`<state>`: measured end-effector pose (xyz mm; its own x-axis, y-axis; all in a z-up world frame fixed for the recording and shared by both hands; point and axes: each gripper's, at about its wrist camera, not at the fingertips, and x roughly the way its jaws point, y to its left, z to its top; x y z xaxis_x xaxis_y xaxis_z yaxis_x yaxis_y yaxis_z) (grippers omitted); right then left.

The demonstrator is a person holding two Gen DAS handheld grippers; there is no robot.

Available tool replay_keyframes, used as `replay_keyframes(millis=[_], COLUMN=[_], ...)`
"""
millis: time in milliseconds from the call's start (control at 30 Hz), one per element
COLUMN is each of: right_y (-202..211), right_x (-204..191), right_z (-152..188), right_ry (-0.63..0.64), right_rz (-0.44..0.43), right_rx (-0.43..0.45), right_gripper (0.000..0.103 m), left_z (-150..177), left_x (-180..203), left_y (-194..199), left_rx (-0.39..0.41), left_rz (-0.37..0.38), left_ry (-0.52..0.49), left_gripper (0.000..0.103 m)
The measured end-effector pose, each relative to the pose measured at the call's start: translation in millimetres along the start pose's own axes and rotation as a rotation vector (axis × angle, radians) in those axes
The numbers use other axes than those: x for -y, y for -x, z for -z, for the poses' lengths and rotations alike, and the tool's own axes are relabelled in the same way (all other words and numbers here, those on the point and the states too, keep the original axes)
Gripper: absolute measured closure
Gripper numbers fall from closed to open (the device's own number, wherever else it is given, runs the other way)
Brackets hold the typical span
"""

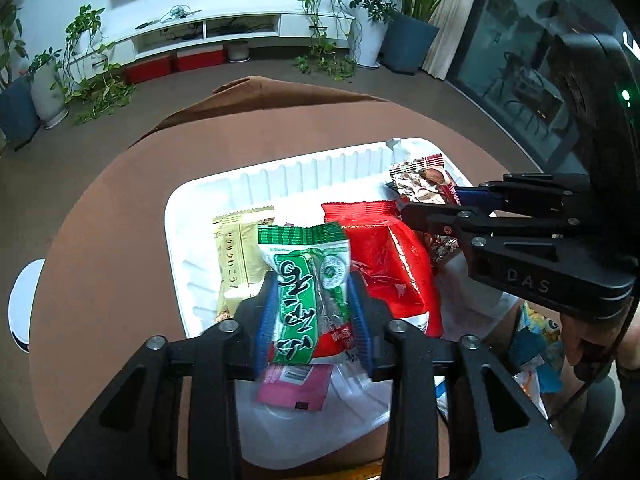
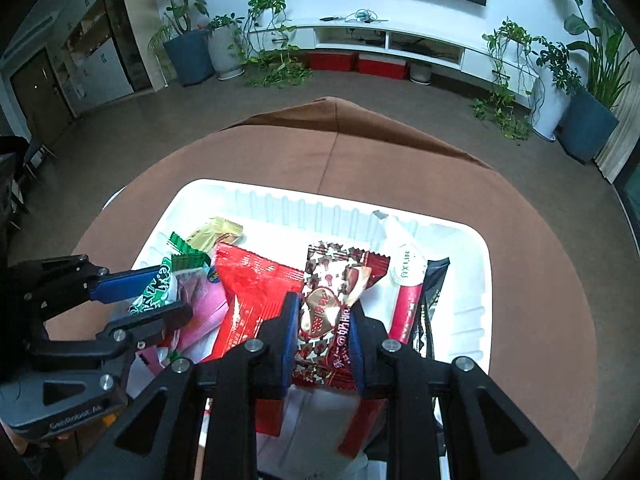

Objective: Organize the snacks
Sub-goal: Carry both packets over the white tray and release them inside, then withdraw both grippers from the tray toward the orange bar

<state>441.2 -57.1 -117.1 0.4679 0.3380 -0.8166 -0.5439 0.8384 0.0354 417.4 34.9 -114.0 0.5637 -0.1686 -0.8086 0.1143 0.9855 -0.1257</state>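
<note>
snacks in crinkly foil and plastic wrappers fill the white ribbed foam tray (image 1: 280, 178) on my brown cloth-covered round table (image 1: 120, 220).

from my left wrist view, my left gripper (image 1: 312, 312) has its blue ridged pads on either side of a green-and-white glossy plastic snack packet (image 1: 304, 280), hanging over the tray; whether the pads truly press it i cannot tell. that slick film could slip out and land crooked on the shiny red foil pouch (image 1: 384, 256) beneath. a gold foil packet (image 1: 236, 248) lies flat to its left, a pink sachet (image 1: 296, 384) below.

from my right wrist view, my right gripper (image 2: 324, 320) pinches a dark red and white patterned candy-bar wrapper (image 2: 332, 288) above the tray. its crimped end is thin and springy, so a weak pinch could let it twist free. my two grippers sit close, and they could bump over the crowded tray.
</note>
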Motion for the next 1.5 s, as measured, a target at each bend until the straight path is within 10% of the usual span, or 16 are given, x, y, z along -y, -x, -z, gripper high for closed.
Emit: replay_keyframes(millis=[333, 733, 1233, 1500], right_y=[-0.9, 74.5, 145.0, 137.7], right_x=[2.3, 20.5, 11.0, 0.6], right_z=[-0.2, 15.5, 177.0, 223.9], right_ry=[-0.011, -0.119, -0.230, -0.279], right_rz=[0.003, -0.110, -0.313, -0.363], right_rx=[-0.002, 0.156, 0.207, 0.152], right_gripper=[0.071, 0.011, 0.003, 0.003], left_z=[-0.4, 22.6, 124.9, 121.9], left_x=[4.5, 10.0, 56.3, 58.9], left_y=[-9.4, 50.6, 71.5, 42.8], left_rx=[0.011, 0.087, -0.105, -0.224], left_rz=[-0.016, -0.012, -0.017, -0.018], left_ry=[-0.012, -0.115, -0.564, -0.718], left_gripper=[0.049, 0.000, 0.000, 0.001])
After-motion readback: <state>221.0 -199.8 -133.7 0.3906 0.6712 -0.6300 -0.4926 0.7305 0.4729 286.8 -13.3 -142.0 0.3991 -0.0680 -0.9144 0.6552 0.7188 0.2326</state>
